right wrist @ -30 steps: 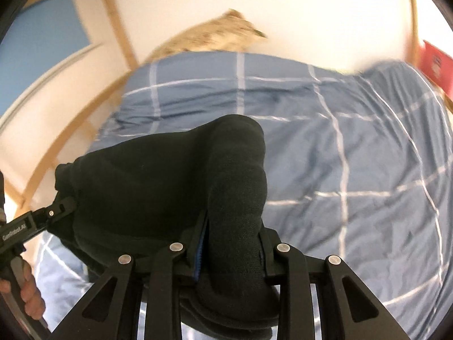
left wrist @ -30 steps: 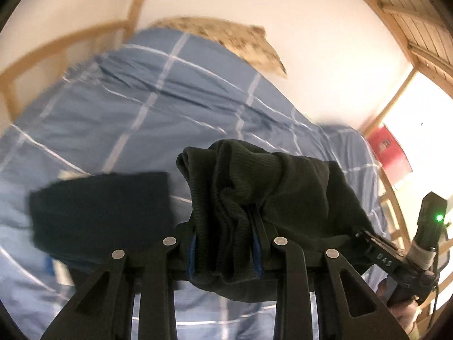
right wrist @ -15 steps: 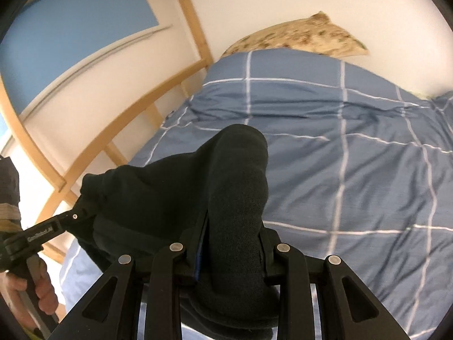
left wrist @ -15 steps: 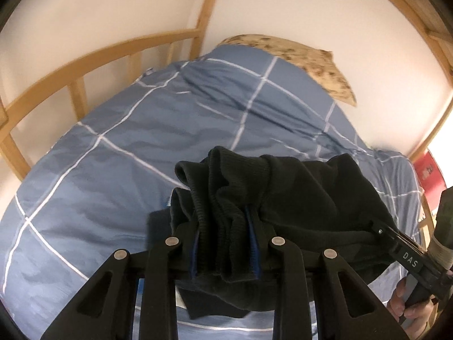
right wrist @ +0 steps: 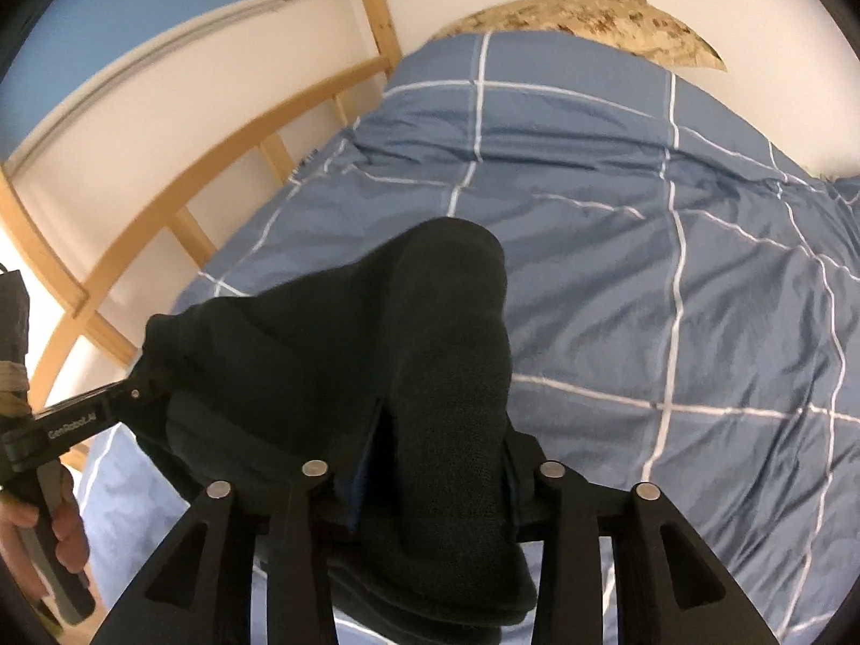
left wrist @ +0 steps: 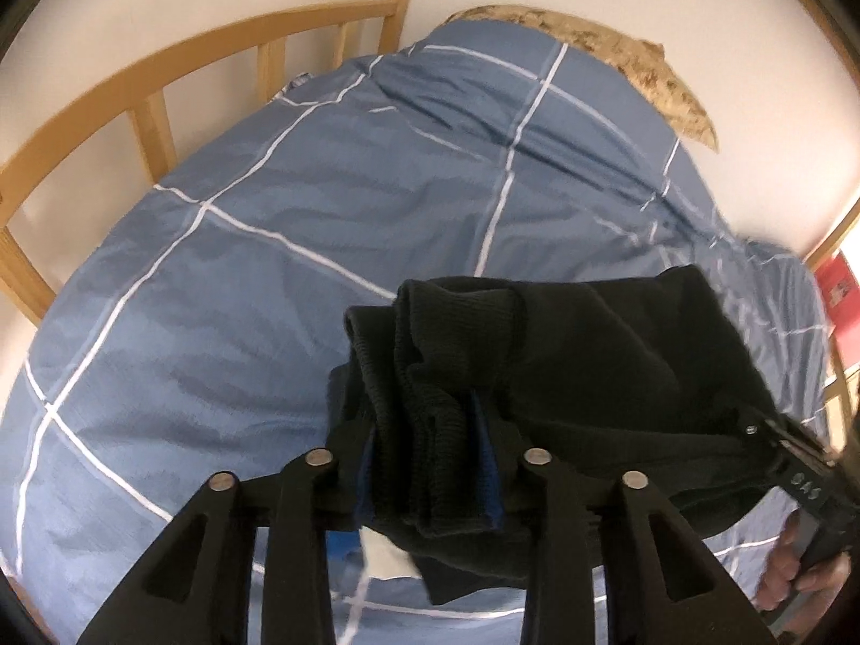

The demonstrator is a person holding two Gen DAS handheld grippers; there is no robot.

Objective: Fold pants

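Pants (left wrist: 564, 376) — dark, knitted, bunched — are held clear above the blue checked duvet (left wrist: 269, 269), strung between the two tools and not resting on it. The left gripper (left wrist: 430, 462) is clamped on a gathered, ribbed edge of the garment; the right gripper (right wrist: 435, 462) is clamped on a thick roll of the same cloth. In each view the opposite tool appears at the far end of the fabric span, with a hand below it.

Change noted: a second ago a dark, flat shape lay on the duvet beside the held bundle in the left view; it has since dropped out of sight, and more of the wooden bed rail (left wrist: 161, 80) and the patterned pillow (left wrist: 645, 70) at the duvet's far end has come into frame. Both clamps have stayed closed on the cloth throughout. Judgement — the garment has been carried across and up the duvet, not yet laid down. The likely next requirement is a flat spread on the duvet before any fold. Risk: the bunched grips may set creases.
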